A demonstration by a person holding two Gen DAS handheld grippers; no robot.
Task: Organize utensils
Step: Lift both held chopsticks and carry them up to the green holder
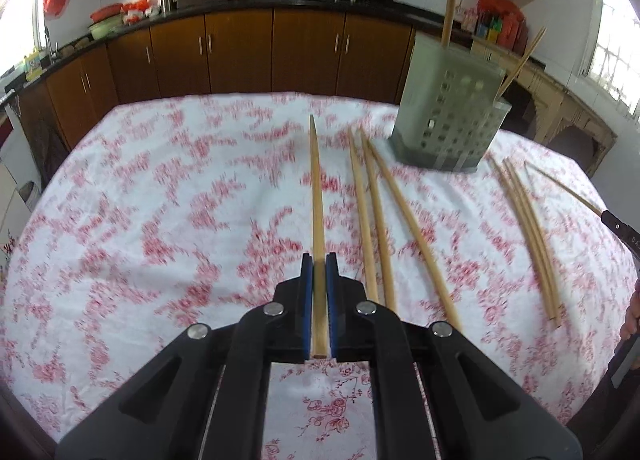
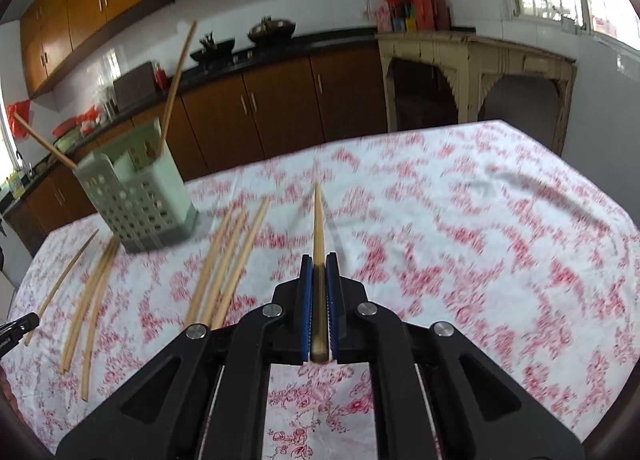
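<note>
With each gripper clamped on one chopstick, the step in hand is judged a carry to the holder. Left gripper (image 1: 319, 264) fingers pinch a chopstick (image 1: 317, 187) at frame centre; right gripper (image 2: 319, 264) fingers pinch another chopstick (image 2: 319, 219). Next: tip each slim, tapered wooden stick into the perforated plastic holder (image 1: 448, 115), upper right. Loose chopsticks (image 1: 376, 219) lie on the floral-clothed surface (image 1: 160, 219).

Each camera rides its claw, angled down, close above the worktop (image 1: 168, 195); left claw (image 1: 319, 260), right claw (image 2: 319, 260). Both share the holder (image 1: 448, 115), seen from opposite sides.
</note>
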